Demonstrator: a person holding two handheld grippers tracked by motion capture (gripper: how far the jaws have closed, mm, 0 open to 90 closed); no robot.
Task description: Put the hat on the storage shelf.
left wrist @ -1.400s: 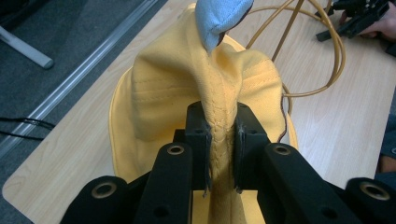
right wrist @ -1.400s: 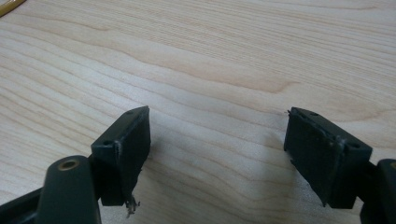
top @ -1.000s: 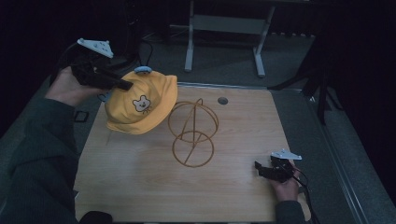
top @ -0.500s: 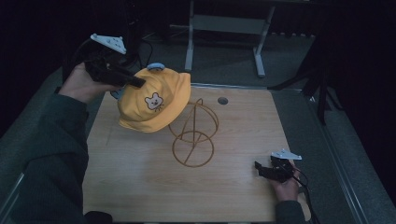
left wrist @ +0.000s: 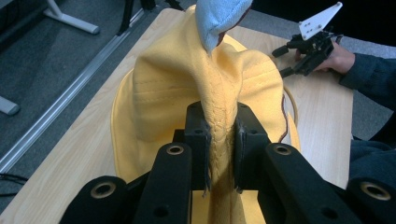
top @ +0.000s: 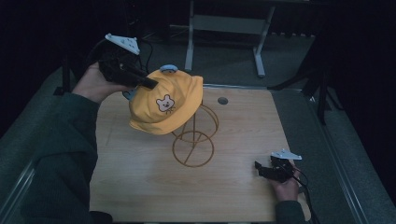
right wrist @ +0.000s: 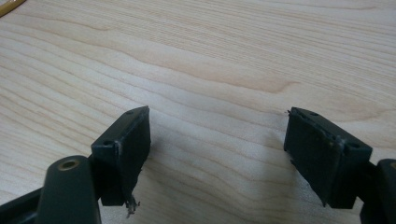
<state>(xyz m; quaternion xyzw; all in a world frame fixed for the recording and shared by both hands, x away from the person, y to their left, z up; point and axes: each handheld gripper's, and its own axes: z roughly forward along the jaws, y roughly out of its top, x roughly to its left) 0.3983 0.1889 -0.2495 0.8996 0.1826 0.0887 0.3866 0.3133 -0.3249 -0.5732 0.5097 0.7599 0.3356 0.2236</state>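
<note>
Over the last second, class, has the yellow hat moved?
Yes. The hat, held in the left hand-held gripper, has moved rightward toward the wire stand, now overlapping its top.

high view: above near side, faces forward-down over light wooden table [top: 140,186]
left gripper view: close behind bunched yellow fabric hat [left wrist: 177,88], shares table
right gripper view: very near tabletop, faces down

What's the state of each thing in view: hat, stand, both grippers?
yellow hat: lifted off the table, a fold of its fabric pinched, hanging over the stand's top.
wire stand: upright on the wooden table, its top hidden behind the hat.
left gripper: shut on the hat.
right gripper: open, nothing between the jaws, low over the table.
</note>
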